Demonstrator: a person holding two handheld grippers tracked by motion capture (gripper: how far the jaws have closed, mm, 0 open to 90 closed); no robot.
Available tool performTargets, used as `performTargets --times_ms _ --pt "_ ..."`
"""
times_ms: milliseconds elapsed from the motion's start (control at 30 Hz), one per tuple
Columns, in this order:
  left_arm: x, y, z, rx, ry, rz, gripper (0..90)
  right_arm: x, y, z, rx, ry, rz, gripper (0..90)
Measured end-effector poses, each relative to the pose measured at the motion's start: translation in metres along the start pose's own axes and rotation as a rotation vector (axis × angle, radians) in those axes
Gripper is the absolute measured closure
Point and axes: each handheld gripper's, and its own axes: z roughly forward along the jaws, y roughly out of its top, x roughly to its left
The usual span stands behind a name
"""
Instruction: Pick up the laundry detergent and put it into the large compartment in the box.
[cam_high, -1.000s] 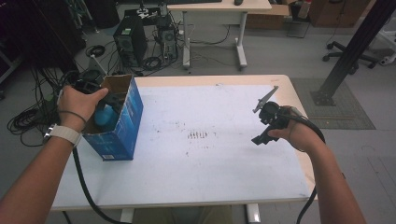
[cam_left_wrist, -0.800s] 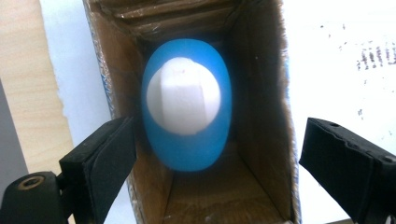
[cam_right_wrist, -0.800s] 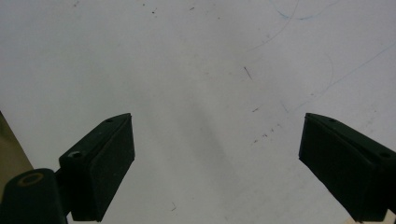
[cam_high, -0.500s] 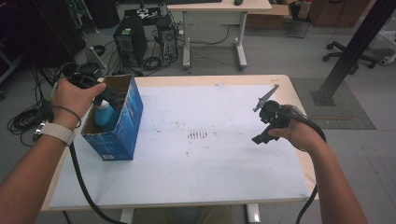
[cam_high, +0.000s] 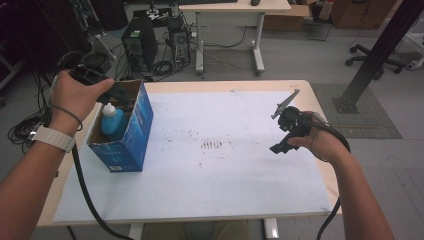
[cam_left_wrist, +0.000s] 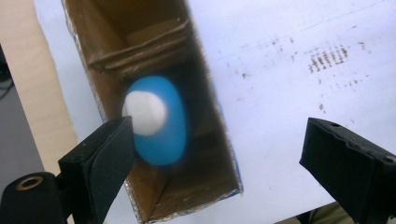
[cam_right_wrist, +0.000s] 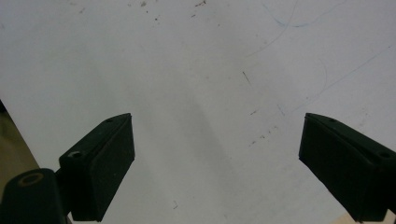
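Note:
A blue bottle (cam_high: 112, 120) with a white cap stands inside an open blue cardboard box (cam_high: 131, 145) at the table's left edge. From above, the bottle (cam_left_wrist: 159, 122) sits deep in the brown inside of the box (cam_left_wrist: 112, 56). My left gripper (cam_left_wrist: 219, 163) hangs above the box, open, with nothing between its jaws. In the high view the left gripper (cam_high: 107, 91) is held over the box's far end. My right gripper (cam_high: 284, 131) hovers over the table's right side, open and empty. Its jaws frame bare white tabletop (cam_right_wrist: 205, 93) around the right gripper (cam_right_wrist: 217, 168).
The white table sheet (cam_high: 225, 165) carries small dark marks (cam_high: 211, 145) at its middle. Beyond the table stand a computer tower (cam_high: 137, 41), cables on the floor, a second desk (cam_high: 235, 10) and a black post (cam_high: 380, 55) at right.
My left gripper has risen and drawn back from the box, leaving the blue bottle inside. The right gripper has stayed in place.

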Motion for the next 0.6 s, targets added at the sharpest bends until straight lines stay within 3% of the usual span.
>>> performTargets --times_ms 300,433,567,600 --pt "-0.019 0.002 -0.011 -0.036 -0.034 0.067 9.9 0.001 0.002 0.002 0.004 0.004 -0.001 10.4" --pt "-0.032 0.003 -0.018 -0.054 -0.049 0.124 9.6 0.001 0.003 0.002 0.003 0.006 -0.003 10.4" --pt "-0.041 0.003 -0.018 -0.057 -0.064 0.157 9.5 0.0 0.004 0.002 0.005 0.004 -0.003 10.4" --pt "-0.046 0.002 -0.018 -0.054 -0.072 0.182 9.5 0.0 0.004 0.002 0.004 0.003 -0.005 10.4"
